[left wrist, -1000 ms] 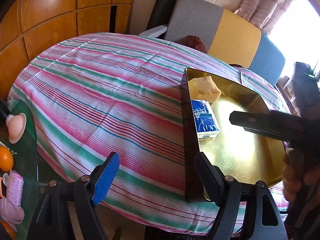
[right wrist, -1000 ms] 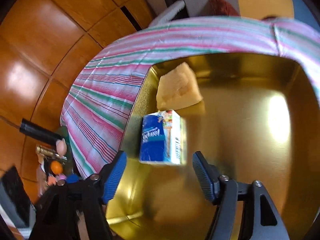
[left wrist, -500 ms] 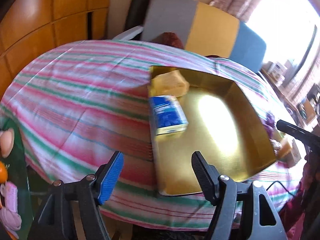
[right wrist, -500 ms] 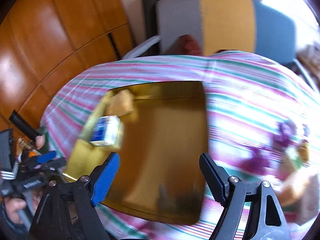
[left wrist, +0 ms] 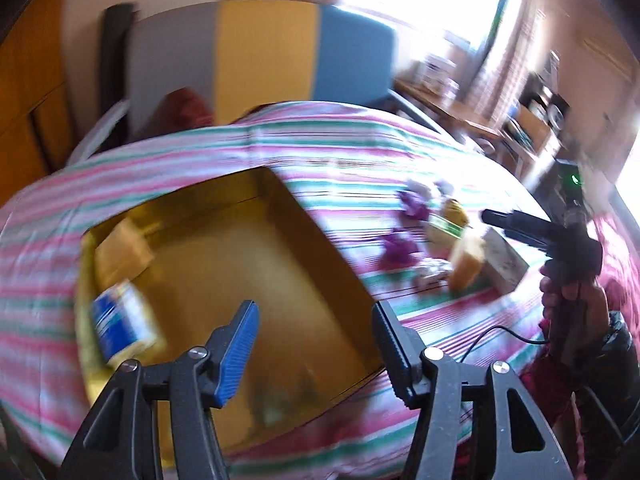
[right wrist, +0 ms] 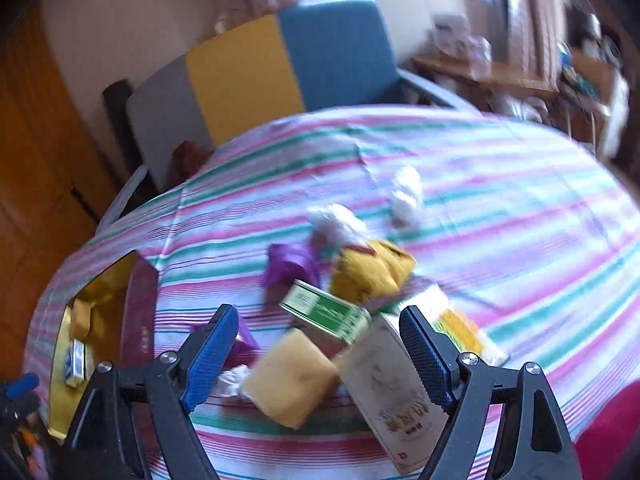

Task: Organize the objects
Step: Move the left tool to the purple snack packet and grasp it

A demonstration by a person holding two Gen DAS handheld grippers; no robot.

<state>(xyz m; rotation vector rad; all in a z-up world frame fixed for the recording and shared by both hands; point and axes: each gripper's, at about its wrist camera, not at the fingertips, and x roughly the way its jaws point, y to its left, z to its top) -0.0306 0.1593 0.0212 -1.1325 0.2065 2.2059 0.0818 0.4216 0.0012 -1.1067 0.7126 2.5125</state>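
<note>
A gold tray [left wrist: 332, 264] lies on the striped tablecloth and holds a yellow sponge [left wrist: 120, 248] and a blue tissue pack [left wrist: 120, 328]. My left gripper [left wrist: 316, 320] hovers over the tray's near part, its jaws closing with nothing between them. My right gripper [right wrist: 318, 320] is open above a pile to the right of the tray. The pile holds a second yellow sponge [right wrist: 292, 376], a green box [right wrist: 324, 312], a white box [right wrist: 396, 384], a yellow bag [right wrist: 372, 268] and a purple wrapper [right wrist: 292, 264]. None of these sits between the pads.
A grey, yellow and blue chair [left wrist: 264, 52] stands behind the table. Wooden panels [right wrist: 36, 160] line the left wall. Cluttered shelves [left wrist: 532, 120] fill the back right. A hand [left wrist: 572, 304] holds the right gripper at the table's right edge, and a thin black cable [left wrist: 492, 336] lies nearby.
Both views have swung to the right. The right gripper left the tray and now hangs over the pile. The left gripper's jaws have narrowed and it has shifted over the tray.
</note>
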